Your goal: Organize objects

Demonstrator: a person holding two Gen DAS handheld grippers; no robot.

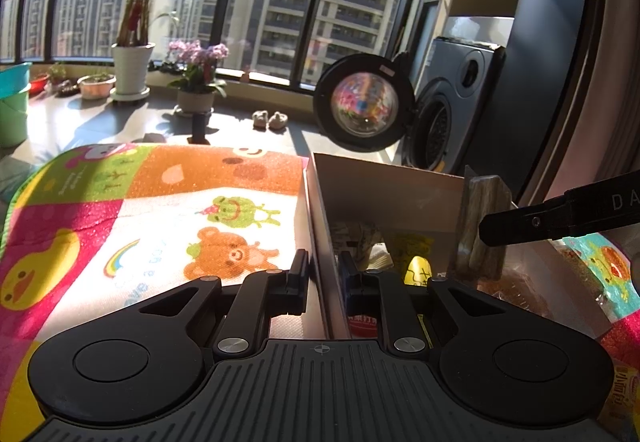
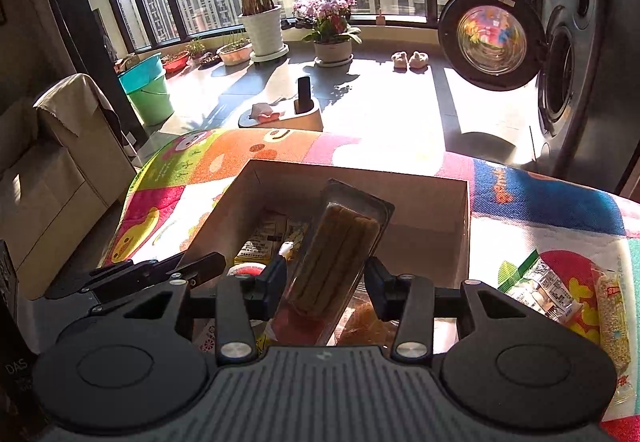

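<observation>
The left gripper (image 1: 323,274) pinches the left wall of the cardboard box (image 1: 320,209), one finger outside against the cartoon play mat (image 1: 160,201) and one inside the box. In the left wrist view this sits at lower centre, with the mat filling the left half of the frame.

The right gripper (image 2: 326,278) is closed on a clear plastic pack of brown wafer biscuits (image 2: 340,242). The pack tilts up and to the right, its lower end between the fingers and its upper end over the open box (image 2: 460,226) in the middle of the right wrist view. In the left wrist view the same pack (image 1: 480,226) stands nearly upright at the box's right side, with a black finger (image 1: 520,222) of the right gripper coming in from the right edge.

Inside the box lie several packets, among them a yellow one (image 1: 416,266) and a white printed one (image 2: 264,238); what they contain cannot be read. A crinkly bag of brown snacks (image 2: 368,318) lies just below the held pack.

On the mat at the lower right of the right wrist view lie a green-and-white snack packet (image 2: 540,286) and a long yellow packet (image 2: 612,322), both outside the box.

Beyond the mat, a washing machine (image 2: 576,61) with its round door (image 2: 492,37) swung open stands at the upper right, and potted plants (image 2: 260,21) line the window.
</observation>
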